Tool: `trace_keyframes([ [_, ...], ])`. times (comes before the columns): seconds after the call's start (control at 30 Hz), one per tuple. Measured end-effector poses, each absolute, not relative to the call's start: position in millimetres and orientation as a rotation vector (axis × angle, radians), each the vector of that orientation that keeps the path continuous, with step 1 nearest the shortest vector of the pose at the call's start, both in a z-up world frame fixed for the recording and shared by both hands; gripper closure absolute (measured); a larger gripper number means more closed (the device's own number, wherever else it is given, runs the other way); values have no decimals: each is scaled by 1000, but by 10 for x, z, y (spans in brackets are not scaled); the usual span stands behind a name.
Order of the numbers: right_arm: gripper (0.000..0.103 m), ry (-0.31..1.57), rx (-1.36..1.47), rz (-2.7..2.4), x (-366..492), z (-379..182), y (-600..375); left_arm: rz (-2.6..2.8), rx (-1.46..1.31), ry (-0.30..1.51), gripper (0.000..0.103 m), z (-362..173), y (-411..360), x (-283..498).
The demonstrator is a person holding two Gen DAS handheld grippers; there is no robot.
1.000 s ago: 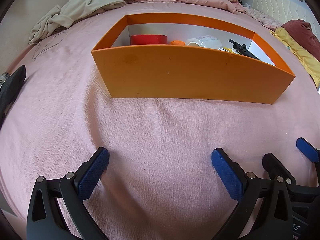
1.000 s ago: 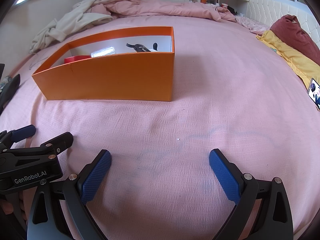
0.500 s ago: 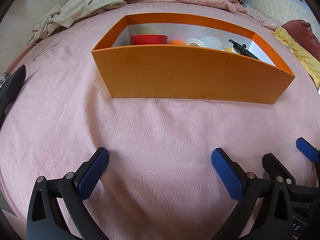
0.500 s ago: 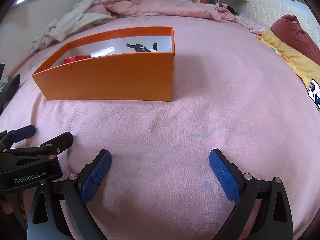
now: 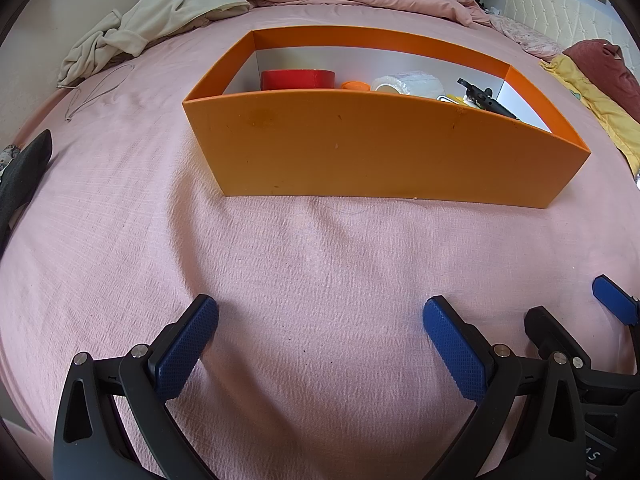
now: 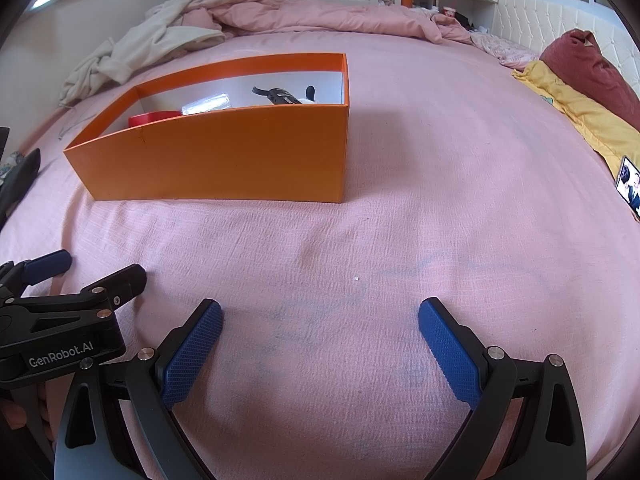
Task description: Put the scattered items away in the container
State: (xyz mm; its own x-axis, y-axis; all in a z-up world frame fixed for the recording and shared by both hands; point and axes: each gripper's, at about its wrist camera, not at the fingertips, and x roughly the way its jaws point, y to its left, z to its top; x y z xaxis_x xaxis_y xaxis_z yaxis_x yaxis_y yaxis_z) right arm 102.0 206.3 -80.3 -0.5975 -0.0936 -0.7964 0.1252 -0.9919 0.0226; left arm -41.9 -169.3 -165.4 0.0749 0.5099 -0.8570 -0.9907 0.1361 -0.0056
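Left claw (image 5: 320,332): spread wide, gripping nothing, low over the bed (image 5: 320,264).
Right claw (image 6: 320,334): also spread, nothing held.
Orange box (image 5: 380,156): dead ahead of left claw, long axis crosswise; ahead-left of right.
Contents: red tape roll (image 5: 298,79), clear tape roll (image 5: 408,82), black tool (image 5: 486,102) inside.
Nearer: left, by judgement.

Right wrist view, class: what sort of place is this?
Most likely a bedroom: the orange box sits on a pink bedsheet, with a rumpled duvet and a padded headboard behind.

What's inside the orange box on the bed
The orange rectangular box holds a red tape roll, clear tape roll, small orange lid and black tool. Its front wall hides their lower parts and the box floor.
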Motion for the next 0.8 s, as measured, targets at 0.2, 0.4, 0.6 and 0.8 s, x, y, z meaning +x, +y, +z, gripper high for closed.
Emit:
trace_keyframes([
  [0.2,4,53,1344,-2703,1021,-806,2065,1294,-737,837,1,-1656,-1691,-417],
  [0.4,4,53,1344,-2703,1024,-807,2064,1294,-737,837,1,-1655,-1696,-416],
  [0.6,4,53,1344,-2703,1026,-808,2063,1294,-737,837,1,-1657,-1695,-414],
  [0.8,4,54,1344,-2704,1028,-809,2062,1298,-735,831,1,-1658,-1664,-446],
])
